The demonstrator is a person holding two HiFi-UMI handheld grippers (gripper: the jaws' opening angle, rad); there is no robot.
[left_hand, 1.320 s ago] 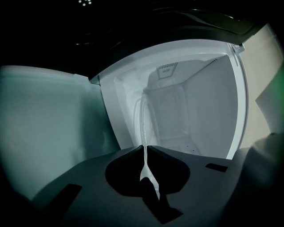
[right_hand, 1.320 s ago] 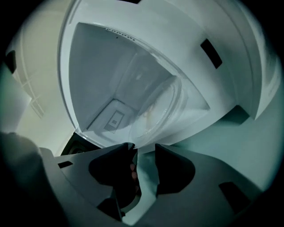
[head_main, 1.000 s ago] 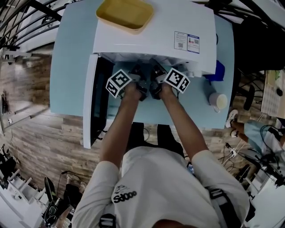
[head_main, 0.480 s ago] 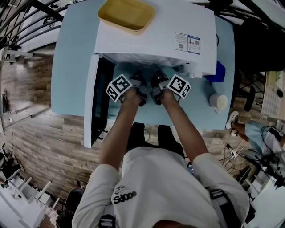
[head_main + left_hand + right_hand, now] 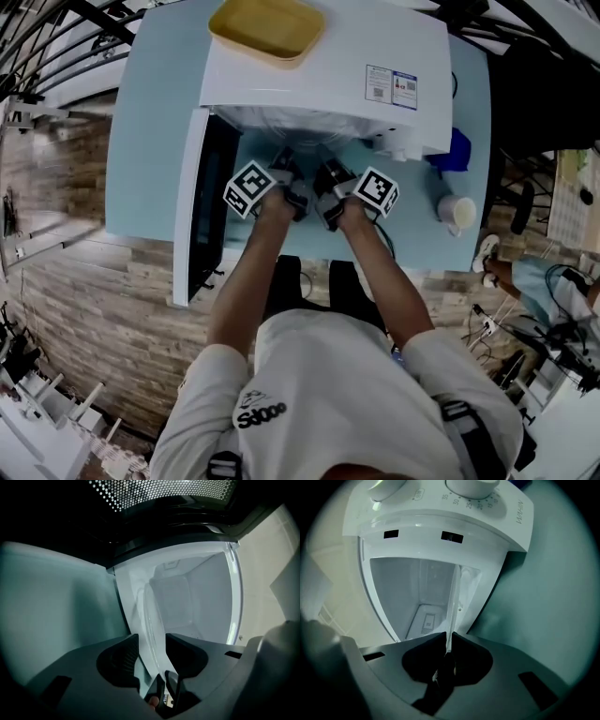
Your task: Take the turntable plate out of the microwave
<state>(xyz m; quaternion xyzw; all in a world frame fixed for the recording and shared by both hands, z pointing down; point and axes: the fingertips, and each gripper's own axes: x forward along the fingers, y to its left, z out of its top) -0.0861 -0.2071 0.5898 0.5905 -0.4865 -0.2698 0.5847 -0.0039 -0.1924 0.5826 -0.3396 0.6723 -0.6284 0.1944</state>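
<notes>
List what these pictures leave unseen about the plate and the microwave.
- Head view: the inside of the microwave, hidden beneath its own top.
- Head view: the print on the label, too small to read.
- Left gripper view: the turntable plate is seen nearly edge-on, so where its far rim ends cannot be told.
- Right gripper view: the dials, cut off by the top edge.

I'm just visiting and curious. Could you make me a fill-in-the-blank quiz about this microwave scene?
The microwave's door stands ____.
On the microwave lies a ____ tray.
In the head view the cup stands ____ of the microwave.
The right tongs pinch the rim of the glass ____.
Missing: open; yellow; right; plate. The right tongs have just been closing on that rim.
</notes>
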